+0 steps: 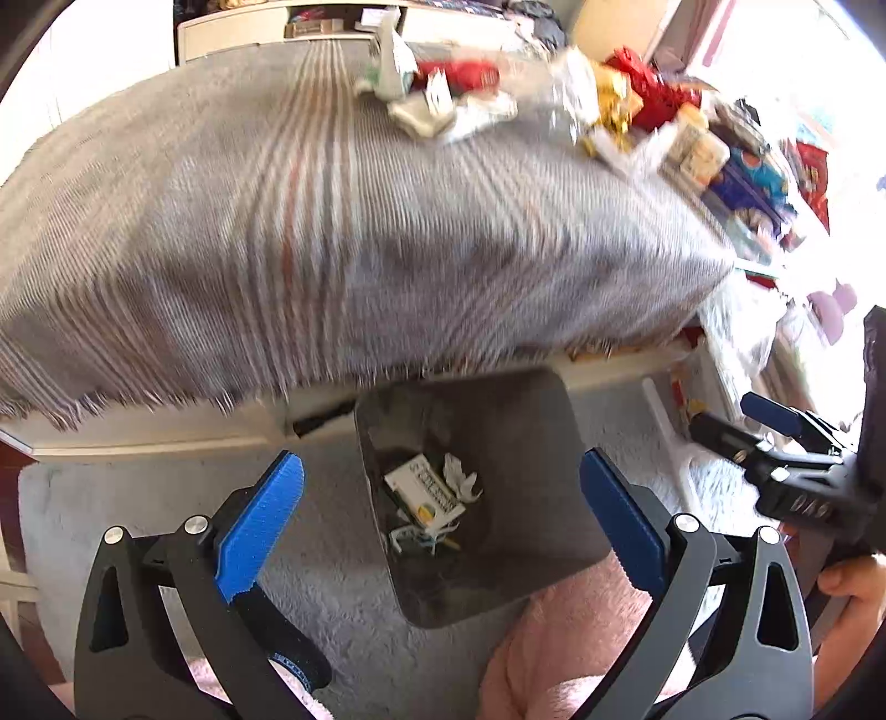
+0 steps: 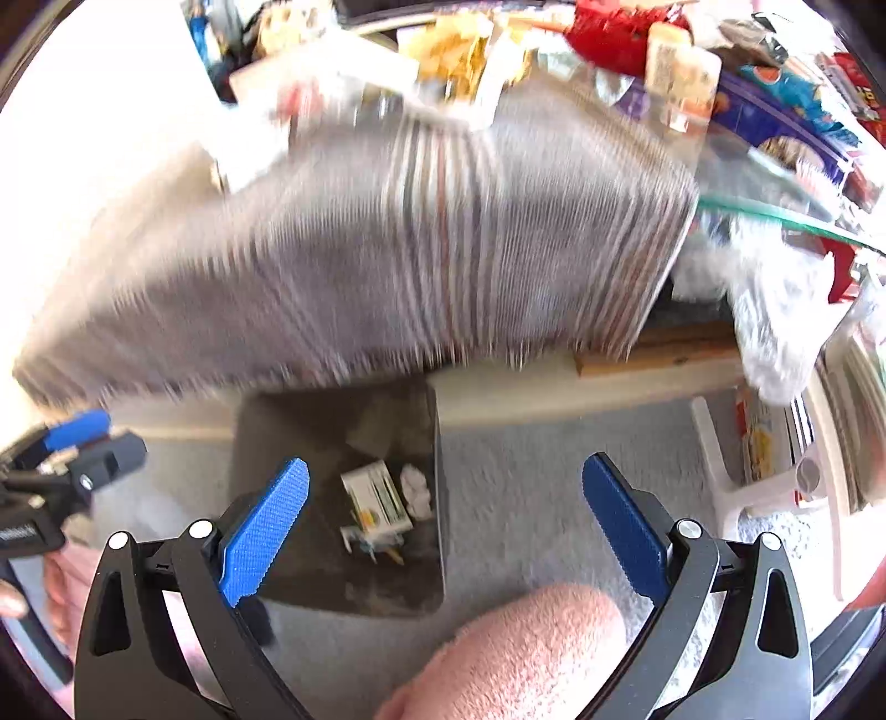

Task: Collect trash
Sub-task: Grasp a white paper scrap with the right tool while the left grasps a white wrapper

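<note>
A dark trash bin (image 1: 498, 576) stands on the carpet below the table edge; it also shows in the right wrist view (image 2: 310, 576). It holds a white and green carton (image 1: 423, 490) (image 2: 376, 498) and crumpled white paper (image 1: 459, 476) (image 2: 416, 490). More trash lies at the table's far side: a pale carton and red wrapper (image 1: 432, 88), gold and red wrappers (image 1: 626, 94) (image 2: 609, 33). My left gripper (image 1: 440, 515) is open and empty above the bin. My right gripper (image 2: 446, 520) is open and empty over the bin's right rim. Each gripper appears at the edge of the other's view.
A grey striped cloth (image 1: 332, 232) covers the table (image 2: 554, 382). Snack packets (image 1: 758, 183) crowd its right end. A white plastic stool (image 2: 736, 476) stands on the grey carpet (image 2: 526, 498) to the right. A knee in pink fabric (image 2: 520, 653) is below the grippers.
</note>
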{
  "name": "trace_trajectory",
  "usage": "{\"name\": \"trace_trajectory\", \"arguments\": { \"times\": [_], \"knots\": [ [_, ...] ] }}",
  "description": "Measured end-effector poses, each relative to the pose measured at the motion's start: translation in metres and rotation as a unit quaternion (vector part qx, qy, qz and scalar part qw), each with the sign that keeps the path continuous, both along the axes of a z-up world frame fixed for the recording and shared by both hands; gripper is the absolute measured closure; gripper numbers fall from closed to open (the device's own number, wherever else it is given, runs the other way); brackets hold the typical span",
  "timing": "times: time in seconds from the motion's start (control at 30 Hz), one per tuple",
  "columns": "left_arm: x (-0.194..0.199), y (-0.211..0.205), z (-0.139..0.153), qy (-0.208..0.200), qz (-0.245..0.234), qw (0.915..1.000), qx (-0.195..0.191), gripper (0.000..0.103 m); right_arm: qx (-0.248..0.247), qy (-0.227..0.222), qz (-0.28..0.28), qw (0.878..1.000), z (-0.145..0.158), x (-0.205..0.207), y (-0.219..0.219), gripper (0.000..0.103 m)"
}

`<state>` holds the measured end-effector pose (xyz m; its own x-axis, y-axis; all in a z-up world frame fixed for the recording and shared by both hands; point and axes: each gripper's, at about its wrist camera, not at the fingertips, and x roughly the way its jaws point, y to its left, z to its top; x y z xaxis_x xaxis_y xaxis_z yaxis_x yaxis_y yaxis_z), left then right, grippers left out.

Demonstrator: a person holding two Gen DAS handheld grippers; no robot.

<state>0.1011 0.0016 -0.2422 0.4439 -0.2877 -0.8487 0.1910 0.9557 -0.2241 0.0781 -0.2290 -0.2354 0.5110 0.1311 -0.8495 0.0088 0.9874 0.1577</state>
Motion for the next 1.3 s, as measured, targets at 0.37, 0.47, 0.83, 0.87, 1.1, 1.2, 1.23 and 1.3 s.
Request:
{"name": "trace_trajectory", "arguments": {
  "times": [0.37,0.47,0.83,0.87,1.1,1.2,1.23,1.3],
  "knots": [
    [0.070,-0.015,0.063,-0.056,-0.020,0.9983,-0.002,0.008,0.017,-0.070,-0.052,0.996,0.069,0.073,-0.040,0.003],
    [0.092,-0.019,0.069,-0.061,-0.023,0.9978,-0.007,0.009,0.020,-0.071,-0.061,0.995,0.074,0.094,-0.048,0.003],
    [0.149,-0.050,0.065,-0.076,-0.067,0.9946,0.021,0.034,0.036,-0.076,-0.058,0.995,0.078,0.159,-0.050,0.046],
    [0.152,-0.053,0.063,-0.076,-0.069,0.9944,0.023,0.036,0.037,-0.073,-0.060,0.995,0.077,0.165,-0.050,0.048],
    [0.167,-0.061,0.054,-0.083,-0.082,0.9931,0.010,0.047,0.041,-0.049,-0.068,0.996,0.060,0.189,-0.051,0.063],
    [0.171,-0.065,0.045,-0.071,-0.093,0.9929,0.021,0.052,0.034,-0.037,-0.061,0.997,0.052,0.195,-0.045,0.086],
    [0.172,-0.066,0.043,-0.068,-0.095,0.9928,0.027,0.052,0.028,-0.034,-0.057,0.997,0.050,0.196,-0.043,0.091],
    [0.173,-0.065,0.040,-0.069,-0.093,0.9926,0.038,0.057,0.023,-0.034,-0.053,0.998,0.050,0.194,-0.040,0.092]
  ]
}}
